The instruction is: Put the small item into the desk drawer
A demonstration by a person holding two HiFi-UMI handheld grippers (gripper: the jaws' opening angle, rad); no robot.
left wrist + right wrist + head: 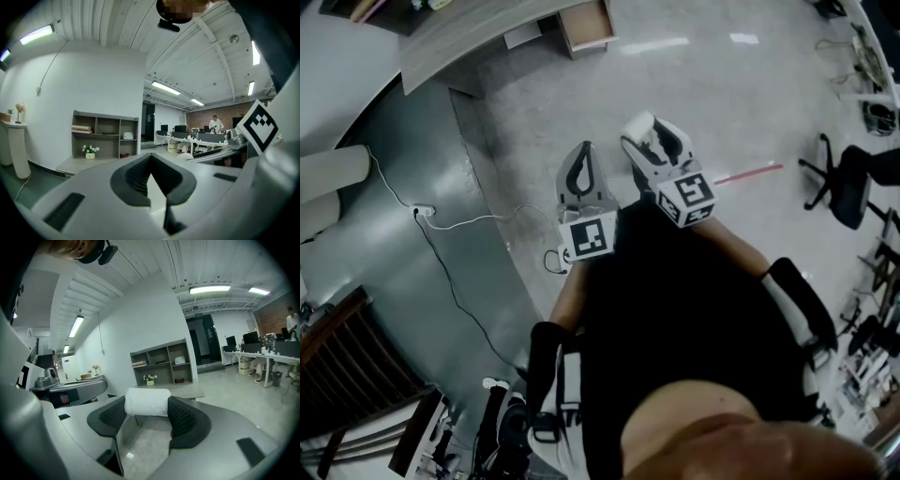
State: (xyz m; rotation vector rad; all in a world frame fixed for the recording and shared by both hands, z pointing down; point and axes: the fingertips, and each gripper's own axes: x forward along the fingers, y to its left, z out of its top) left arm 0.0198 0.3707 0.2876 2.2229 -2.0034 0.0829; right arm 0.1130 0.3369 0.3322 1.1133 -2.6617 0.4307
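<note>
A small white roll [147, 402] sits crosswise between the dark pads of my right gripper [148, 412], which is shut on it. In the head view the roll [638, 125] shows at the tip of the right gripper [644, 134], held in front of the person's body above the floor. My left gripper [583, 152] hangs beside it, shut, and its tips [150, 164] meet with nothing between them. The grey desk [459, 37] stands far ahead, with an open wooden drawer [586, 24] beside it. The same desk [190, 392] lies below a cubby shelf [161, 364].
A white power strip with its cable [424, 212] lies on the floor at left. A black office chair [844, 183] stands at right, and a wooden chair [356, 375] at lower left. A red strip [748, 173] marks the floor. Far off, a person [215, 124] stands by work tables.
</note>
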